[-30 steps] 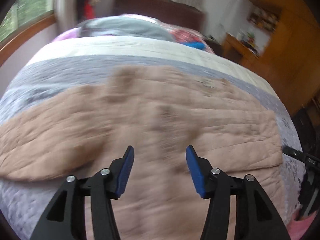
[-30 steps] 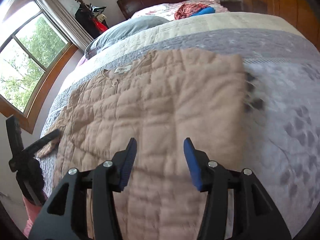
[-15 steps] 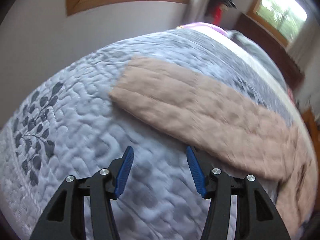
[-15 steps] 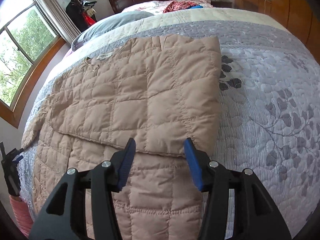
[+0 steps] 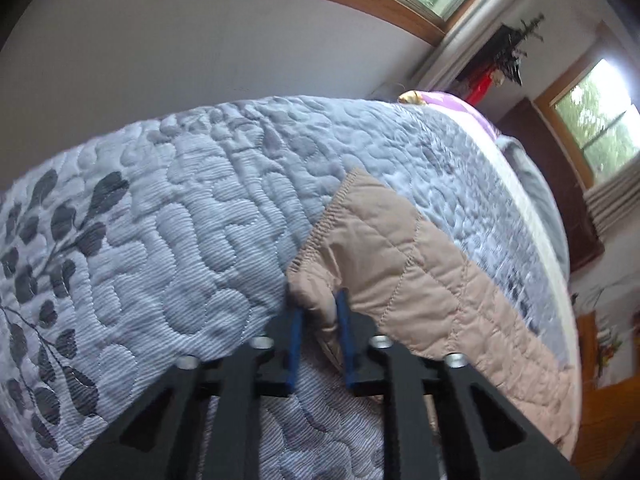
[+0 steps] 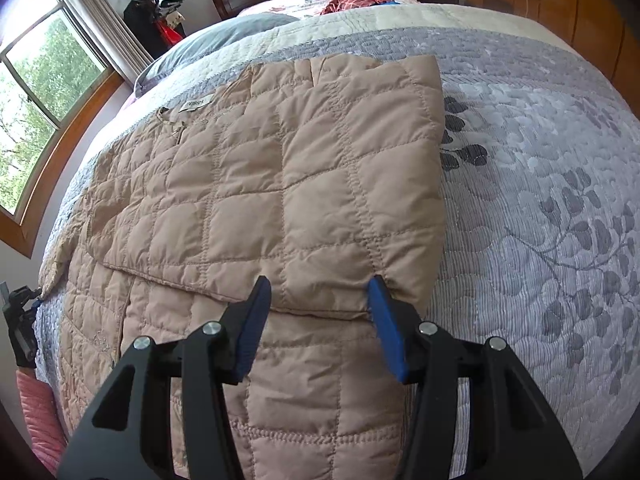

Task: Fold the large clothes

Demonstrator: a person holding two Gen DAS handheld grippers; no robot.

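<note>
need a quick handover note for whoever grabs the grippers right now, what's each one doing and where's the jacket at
Left gripper: shut on the cuff end of the jacket's left sleeve, which lies stretched out across the grey bedspread.
Right gripper: open, holding nothing, poised over the lower edge of the folded-in panel.
Jacket: tan quilted, lying flat on the bed, collar toward the pillows.
Done: the right side is already folded in over the body.
Left: bring the gripped sleeve across onto the body, probably fold that side in to match, then fold the length up.
</note>
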